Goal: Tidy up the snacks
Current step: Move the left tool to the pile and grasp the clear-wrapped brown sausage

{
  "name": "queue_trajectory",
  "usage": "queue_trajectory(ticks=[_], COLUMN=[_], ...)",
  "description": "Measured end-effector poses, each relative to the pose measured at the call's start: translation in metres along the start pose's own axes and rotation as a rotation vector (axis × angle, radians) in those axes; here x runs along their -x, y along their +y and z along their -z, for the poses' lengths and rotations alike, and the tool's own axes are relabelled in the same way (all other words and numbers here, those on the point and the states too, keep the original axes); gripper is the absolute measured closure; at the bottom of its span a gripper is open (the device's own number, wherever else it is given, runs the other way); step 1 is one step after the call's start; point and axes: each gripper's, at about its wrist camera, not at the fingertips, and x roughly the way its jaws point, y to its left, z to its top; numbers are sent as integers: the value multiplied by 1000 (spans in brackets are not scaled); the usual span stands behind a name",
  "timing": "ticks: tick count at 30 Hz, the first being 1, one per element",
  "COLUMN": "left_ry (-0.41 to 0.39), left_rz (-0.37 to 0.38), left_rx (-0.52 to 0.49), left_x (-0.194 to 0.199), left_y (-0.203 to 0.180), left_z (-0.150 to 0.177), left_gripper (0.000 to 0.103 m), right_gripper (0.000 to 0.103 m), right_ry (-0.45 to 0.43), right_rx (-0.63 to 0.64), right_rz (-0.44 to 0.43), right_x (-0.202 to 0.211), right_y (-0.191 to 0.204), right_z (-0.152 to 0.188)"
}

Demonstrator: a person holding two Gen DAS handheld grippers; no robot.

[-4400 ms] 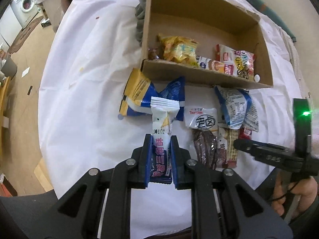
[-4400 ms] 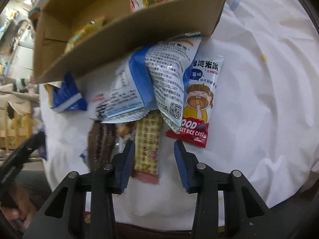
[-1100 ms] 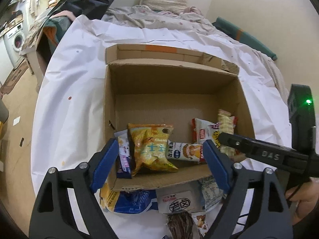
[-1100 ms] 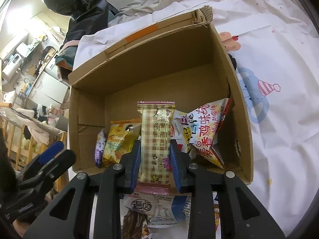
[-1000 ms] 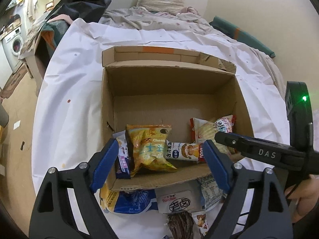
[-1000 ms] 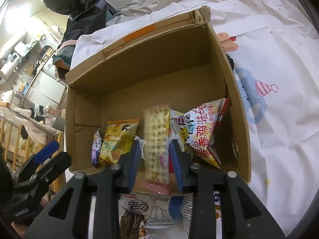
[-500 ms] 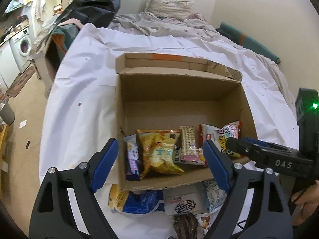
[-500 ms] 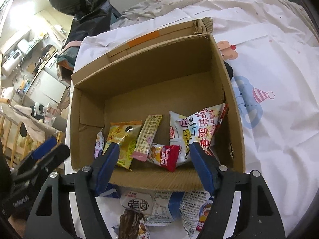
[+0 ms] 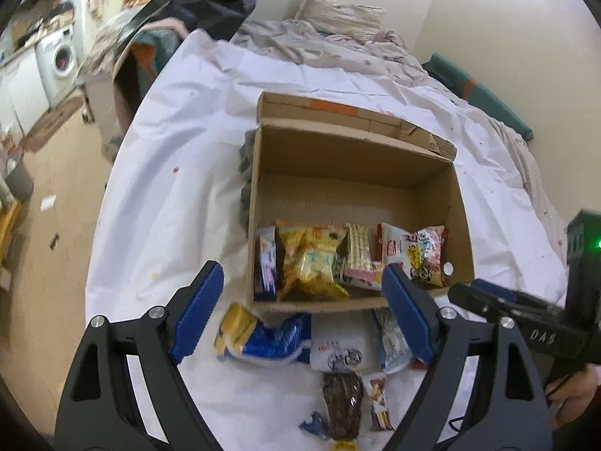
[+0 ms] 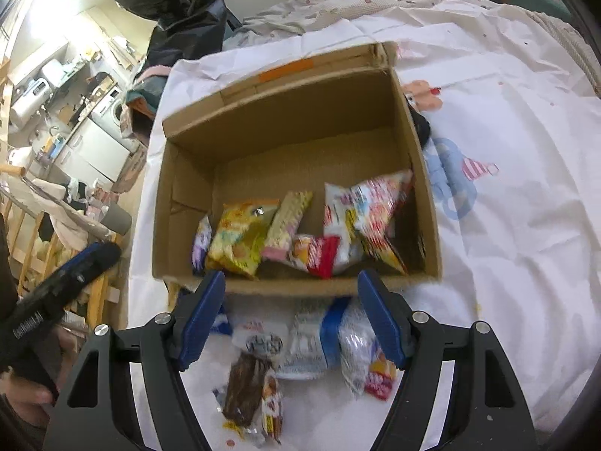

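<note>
Now your right gripper [image 10: 291,314] has just opened, empty; the pink checked wafer packet [image 10: 287,225] lies in the brown cardboard box [image 10: 424,188]; your left gripper [image 9: 302,314] is open too; loose packets remain

The cardboard box [image 10: 424,203] is plain brown with an orange strip of tape [image 10: 286,69] on its far flap. Inside lie a yellow crinkled bag [image 10: 240,238], a checked cream-and-pink bar [image 10: 287,223], a red-ended packet [image 10: 319,255] and a white bag with red and yellow print [image 10: 368,206]. The white sheet [image 10: 526,225] carries pale blue and pink cartoon figures. In front lie a dark brown packet [image 10: 246,391] and a blue-and-yellow bag [image 9: 259,338]. Both claws have black frames with blue pads [image 10: 201,317].
</note>
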Motion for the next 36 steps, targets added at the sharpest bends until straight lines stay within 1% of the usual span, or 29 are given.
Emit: queue_trajectory(ticks=[5,9,12,16,17,19,20,24,28,29,30,31,33,36], left_ry=[32,77,103,141,159,220,271,379,474,488,504,512,531,506], left_rz=[-36,-23,-25,-31,-37,-61,-77,-50,-31,-29,-43,-56,-107,-124], left_rx=[-14,7,21,46,49,42,30,31,-52,-70,-115,-142,-220,-271], left_x=[6,7,6,-3,-7,-21,-32,-54,-73,-76,-82,-85,-95,-98], left_y=[1,5,9,12,12,10,7,1,-16,-20,-29,-33,-47,-62], left_z=[15,27,38,48,49,54,59,77,99,102,110,114,125,128], left_gripper=[19,19,19,19,19,19,19,20,20,20,20,20,20,20], right_gripper=[27,27,27,27,27,27,27,27,27,27,27,27,27,27], right_ry=[21,21,29,21,22,38,45,71,71,69,68,67,71,72], right_rx=[-42,-62,-82,-100,-105,-124,-133,-175,-176,-173,-169,-163,-155,-141], right_rz=[1,6,25,58,67,78,80,90,87,84,83,81,83,93], right_x=[7,15,18,16,14,8,5,-8,-10,-10,-10,-10,-12,-12], right_y=[-5,-8,-12,-19,-21,-27,-29,-37,-33,-32,-31,-29,-27,-26], right_z=[24,36,45,47,47,46,45,44,43,43,42,42,42,42])
